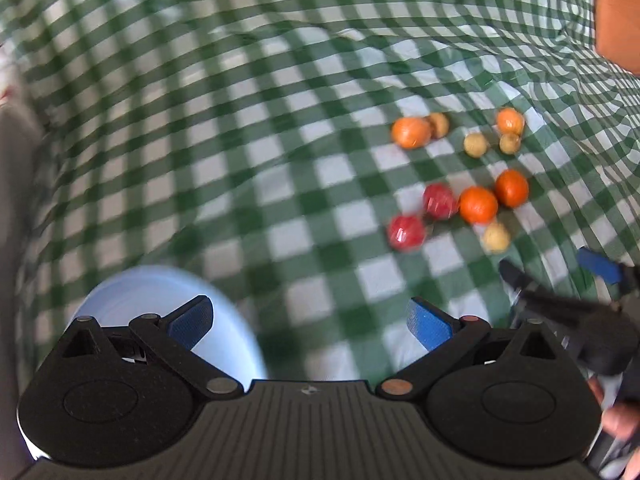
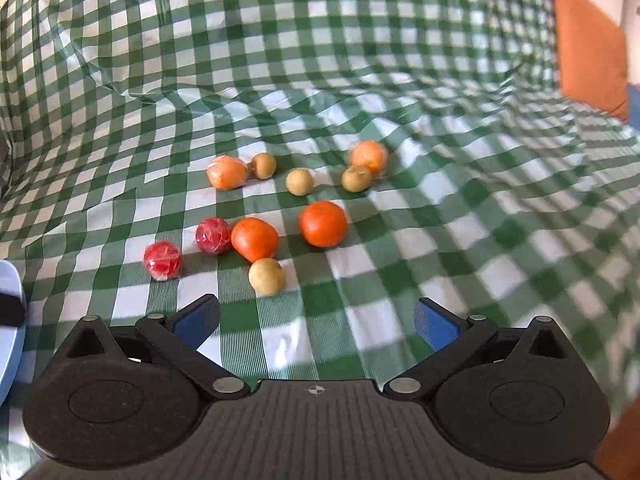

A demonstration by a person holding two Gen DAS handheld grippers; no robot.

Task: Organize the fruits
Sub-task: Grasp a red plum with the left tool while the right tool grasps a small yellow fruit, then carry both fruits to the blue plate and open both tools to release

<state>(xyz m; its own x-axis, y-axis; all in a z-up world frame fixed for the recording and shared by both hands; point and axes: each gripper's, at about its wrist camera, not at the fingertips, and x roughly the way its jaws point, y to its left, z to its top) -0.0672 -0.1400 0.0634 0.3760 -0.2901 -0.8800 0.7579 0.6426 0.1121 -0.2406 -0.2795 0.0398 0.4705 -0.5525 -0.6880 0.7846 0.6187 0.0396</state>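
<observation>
The fruits lie loose on the green checked cloth [image 2: 440,216], far of the right gripper [image 2: 316,320]: the oranges [image 2: 323,224] look firm and round, likely to roll, so grasp across the middle. The film-wrapped red fruits [image 2: 163,261] look slippery, and the small tan ones [image 2: 267,276] light. Both the right gripper and the left gripper [image 1: 310,320] gape wide, empty; no writing is legible.

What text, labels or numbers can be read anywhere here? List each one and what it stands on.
None: no word, number or brand is readable in either view.
Right tool body: a small crosshair mark, no lettering.
Left tool body: the same mark, blurred.
Red fruits: shiny wrap, no label visible.
</observation>
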